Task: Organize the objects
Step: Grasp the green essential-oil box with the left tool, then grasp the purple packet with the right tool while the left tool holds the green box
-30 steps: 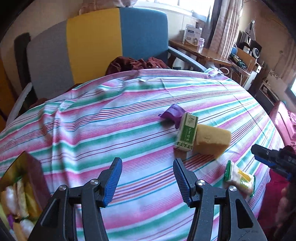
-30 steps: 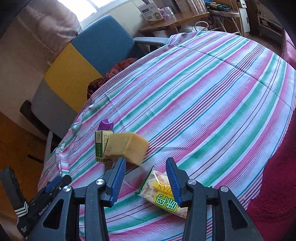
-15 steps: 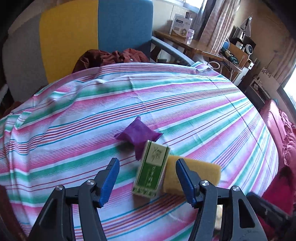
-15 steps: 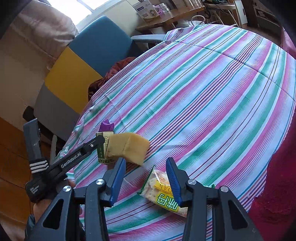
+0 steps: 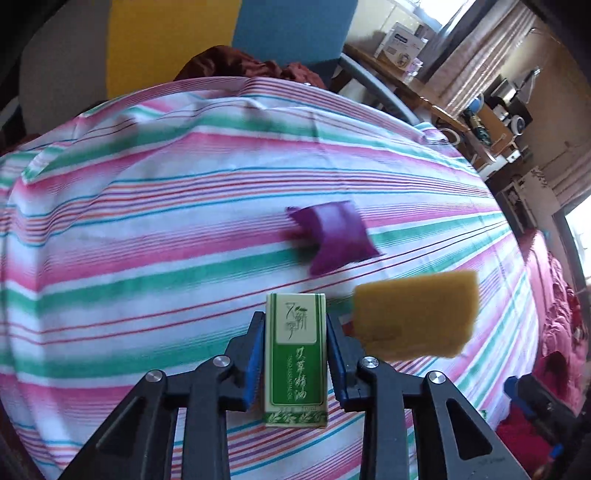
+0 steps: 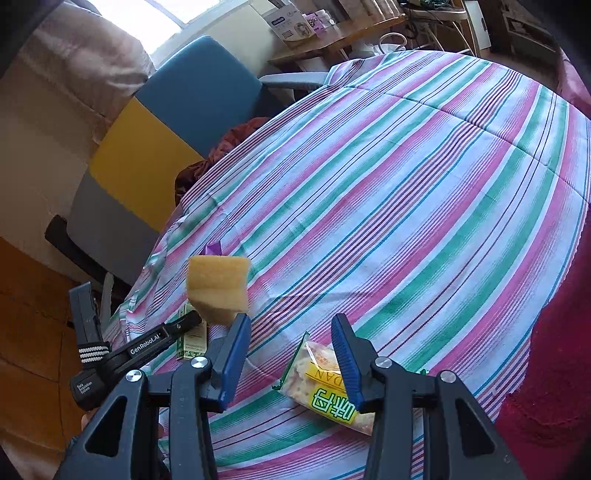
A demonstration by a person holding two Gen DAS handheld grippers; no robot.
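A green and white box (image 5: 295, 354) lies on the striped cloth (image 5: 147, 229). My left gripper (image 5: 295, 317) is closing on it, both blue pads pressed against its long sides. Just right of the box, a yellow sponge (image 5: 413, 317) shows blurred and tipped up. A purple pouch (image 5: 332, 236) lies beyond them. In the right wrist view the left gripper (image 6: 192, 321) covers most of the box (image 6: 192, 341), under the sponge (image 6: 218, 288). My right gripper (image 6: 290, 325) hangs open over a cracker packet (image 6: 321, 391), whose end lies between its fingers without touching them.
A chair in grey, yellow and blue (image 5: 221, 33) stands behind the table with a dark red garment (image 5: 243, 62) on its seat. A wooden desk (image 5: 413, 85) with boxes is at the back right. Red bedding (image 6: 554, 387) borders the table's right edge.
My left gripper came down and forward over the green box and shut on it. The sponge beside the box tipped up and blurred. The right gripper stayed where it was.
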